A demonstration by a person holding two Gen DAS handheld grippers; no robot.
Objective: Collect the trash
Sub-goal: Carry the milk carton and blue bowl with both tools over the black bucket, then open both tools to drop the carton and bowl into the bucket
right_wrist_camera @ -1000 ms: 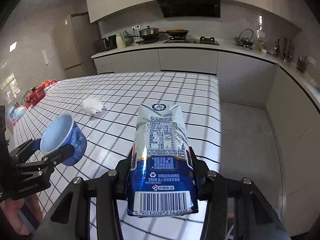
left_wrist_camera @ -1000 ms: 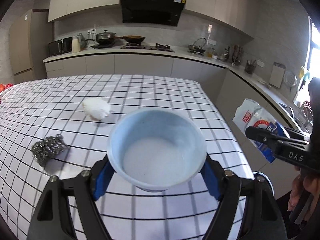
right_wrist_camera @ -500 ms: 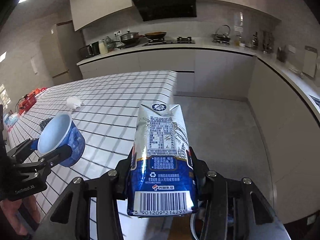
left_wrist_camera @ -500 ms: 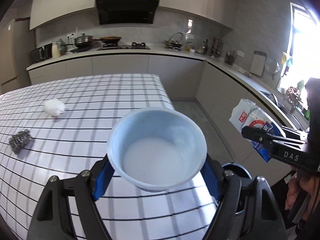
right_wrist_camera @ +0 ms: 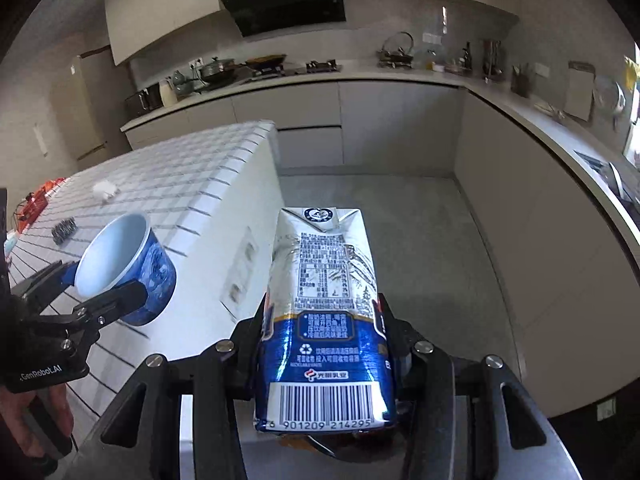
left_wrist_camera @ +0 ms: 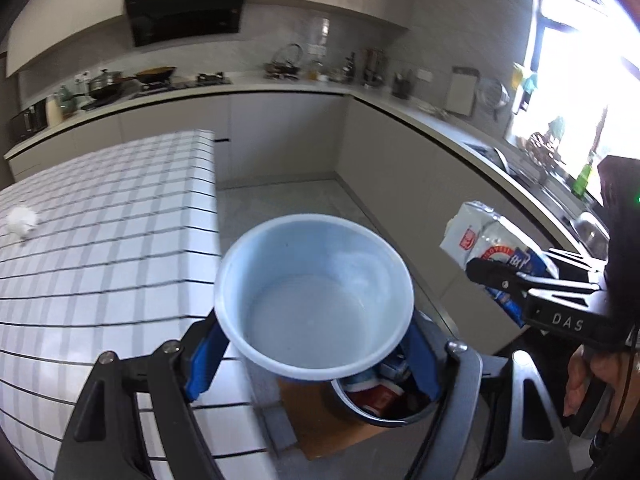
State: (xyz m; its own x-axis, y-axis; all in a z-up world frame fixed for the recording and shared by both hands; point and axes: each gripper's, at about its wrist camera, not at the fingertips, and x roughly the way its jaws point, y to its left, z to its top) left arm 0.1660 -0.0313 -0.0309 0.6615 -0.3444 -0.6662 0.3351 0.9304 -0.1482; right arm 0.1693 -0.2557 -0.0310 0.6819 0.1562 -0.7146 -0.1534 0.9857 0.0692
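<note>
Kitchen floor beside the checked table (left_wrist_camera: 100,240). Left claw (left_wrist_camera: 316,344) grips a blue cup (left_wrist_camera: 316,296) above the bin (left_wrist_camera: 372,404). Right claw (right_wrist_camera: 324,340) clamps a milk carton (right_wrist_camera: 324,312)

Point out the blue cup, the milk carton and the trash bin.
blue cup (left_wrist_camera: 316,312), left wrist view, inner bottom.
milk carton (right_wrist_camera: 324,308), right wrist view, printed front face.
trash bin (left_wrist_camera: 384,420), left wrist view, dark rim below cup.

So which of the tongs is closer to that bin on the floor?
Left. The left tongs, holding the blue cup, hang just above the bin; the right tongs, with the carton, are off beside it.
</note>
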